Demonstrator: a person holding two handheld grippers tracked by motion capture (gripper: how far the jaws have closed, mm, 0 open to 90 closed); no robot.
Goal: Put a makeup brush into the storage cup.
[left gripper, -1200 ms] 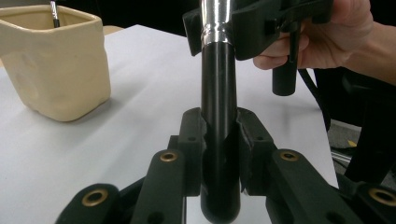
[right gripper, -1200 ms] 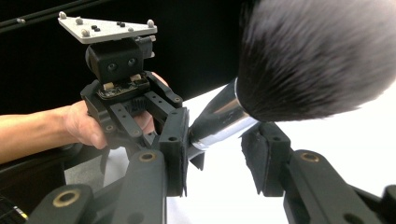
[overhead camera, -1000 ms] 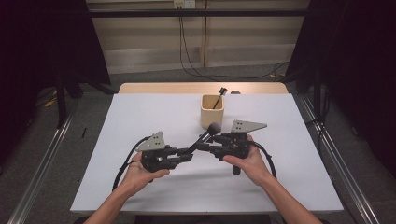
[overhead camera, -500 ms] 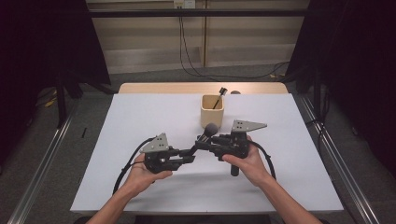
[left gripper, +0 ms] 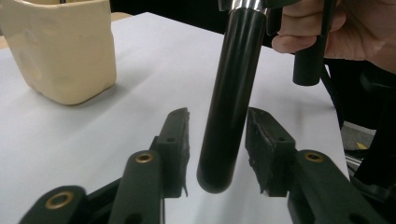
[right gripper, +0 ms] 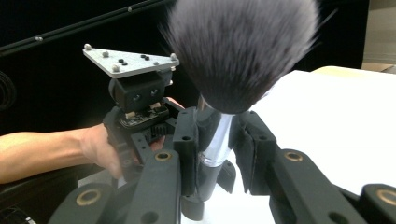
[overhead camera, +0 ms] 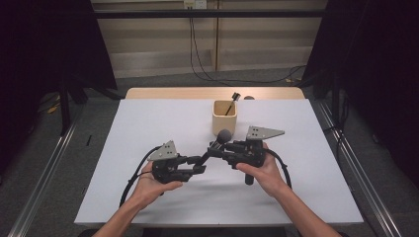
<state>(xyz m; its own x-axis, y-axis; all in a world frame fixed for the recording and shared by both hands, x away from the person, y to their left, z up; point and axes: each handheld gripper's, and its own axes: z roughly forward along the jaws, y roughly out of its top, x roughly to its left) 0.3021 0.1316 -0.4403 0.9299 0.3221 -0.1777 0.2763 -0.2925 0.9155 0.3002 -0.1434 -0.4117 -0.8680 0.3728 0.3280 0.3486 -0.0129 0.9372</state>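
A makeup brush (overhead camera: 211, 149) with a black handle, silver collar and dark bristle head (right gripper: 243, 51) hangs tilted over the white table (overhead camera: 148, 123). My right gripper (overhead camera: 223, 152) is shut on it at the silver collar (right gripper: 216, 140). My left gripper (overhead camera: 199, 166) is at the handle's lower end. Its jaws have just been opening. In the left gripper view the handle (left gripper: 231, 93) stands between the left gripper's (left gripper: 217, 149) pads with a gap on each side.
A cream cup (overhead camera: 225, 117) stands behind the grippers at mid-table with a thin dark brush (overhead camera: 231, 104) leaning in it. In the left gripper view the cup (left gripper: 65, 51) is at the upper left. Bare tabletop lies to both sides.
The left gripper's jaws have spread off the brush handle. The brush stays in the right gripper, and both hands keep their places.
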